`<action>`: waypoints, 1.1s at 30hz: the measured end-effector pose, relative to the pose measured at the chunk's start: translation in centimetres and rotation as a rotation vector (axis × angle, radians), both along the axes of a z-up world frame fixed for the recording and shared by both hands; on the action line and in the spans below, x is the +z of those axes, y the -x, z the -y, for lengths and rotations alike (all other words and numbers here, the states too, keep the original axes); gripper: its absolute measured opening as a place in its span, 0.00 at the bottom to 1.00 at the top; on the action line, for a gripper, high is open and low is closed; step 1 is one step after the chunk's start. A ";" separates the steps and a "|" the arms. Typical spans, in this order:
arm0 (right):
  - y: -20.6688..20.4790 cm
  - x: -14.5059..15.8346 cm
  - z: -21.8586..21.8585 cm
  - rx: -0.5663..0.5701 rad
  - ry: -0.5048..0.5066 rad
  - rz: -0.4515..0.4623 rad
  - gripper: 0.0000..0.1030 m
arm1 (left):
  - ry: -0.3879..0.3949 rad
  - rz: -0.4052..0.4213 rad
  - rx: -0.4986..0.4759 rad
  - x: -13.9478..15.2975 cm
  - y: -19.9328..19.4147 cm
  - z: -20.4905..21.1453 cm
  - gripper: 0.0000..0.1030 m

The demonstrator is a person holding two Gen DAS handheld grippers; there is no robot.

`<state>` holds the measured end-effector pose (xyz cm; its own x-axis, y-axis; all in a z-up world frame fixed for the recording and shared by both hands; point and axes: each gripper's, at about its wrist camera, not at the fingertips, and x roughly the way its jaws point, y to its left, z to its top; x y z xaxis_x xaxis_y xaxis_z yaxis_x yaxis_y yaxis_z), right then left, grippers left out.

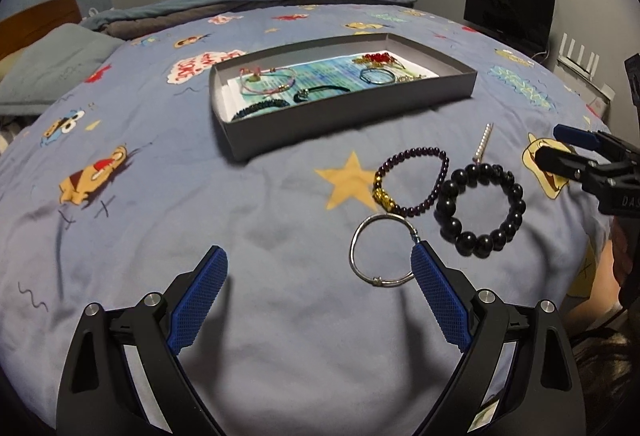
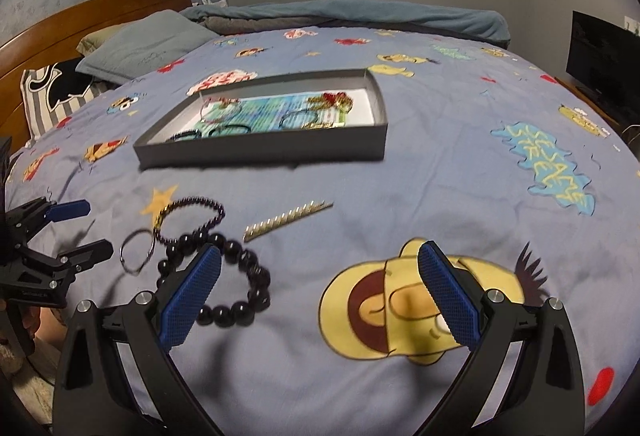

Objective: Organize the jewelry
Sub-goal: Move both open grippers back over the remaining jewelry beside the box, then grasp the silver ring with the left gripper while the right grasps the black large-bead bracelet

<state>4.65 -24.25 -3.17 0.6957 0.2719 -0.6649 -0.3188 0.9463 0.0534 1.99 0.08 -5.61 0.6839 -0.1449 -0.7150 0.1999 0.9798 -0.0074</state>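
Left gripper (image 1: 320, 272): spread wide and holding nothing, hovering low over the bedspread (image 1: 160, 236).
Silver bangle (image 1: 380, 252): loose on the bedspread, at the tip of the left gripper's right-hand finger; touching or just short, I cannot tell.
Purple bead bracelet (image 1: 412, 179): just beyond the bangle, ahead and right of the left gripper, not yet boxed.
Black bead bracelet (image 1: 480, 211): right of the purple one and touching or nearly so; in the right wrist view it lies partly behind the right gripper's left-hand finger.
Metal strip piece (image 1: 483, 143): farther out, between the bracelets and the box, loose.
Grey box (image 1: 348, 115): well ahead of both grippers; several cords, bangles and a red beaded piece already lie inside on the patterned liner.
Right gripper (image 2: 320, 292): also released, empty, over the cartoon face print.
Progress: by my reading more than half sorted; four pieces are left outside, none grasped yet.
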 end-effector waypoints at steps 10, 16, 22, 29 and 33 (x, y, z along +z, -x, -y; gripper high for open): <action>0.5 -1.5 -0.4 0.025 0.008 -0.003 0.94 | 0.005 0.002 -0.012 -0.8 -0.3 0.6 0.88; 0.7 -1.8 -0.5 0.044 -0.006 -0.001 0.82 | 0.004 0.006 -0.046 -0.9 0.0 1.1 0.61; 0.8 -2.0 -1.7 0.093 -0.008 -0.015 0.62 | 0.009 -0.002 -0.072 -1.1 -0.1 1.5 0.40; 0.8 -2.1 -2.1 0.119 -0.012 -0.034 0.43 | 0.020 -0.007 -0.096 -1.1 -0.2 1.7 0.20; 0.7 -2.4 -2.4 0.137 -0.018 -0.049 0.35 | 0.011 -0.019 -0.099 -1.5 -0.5 1.9 0.16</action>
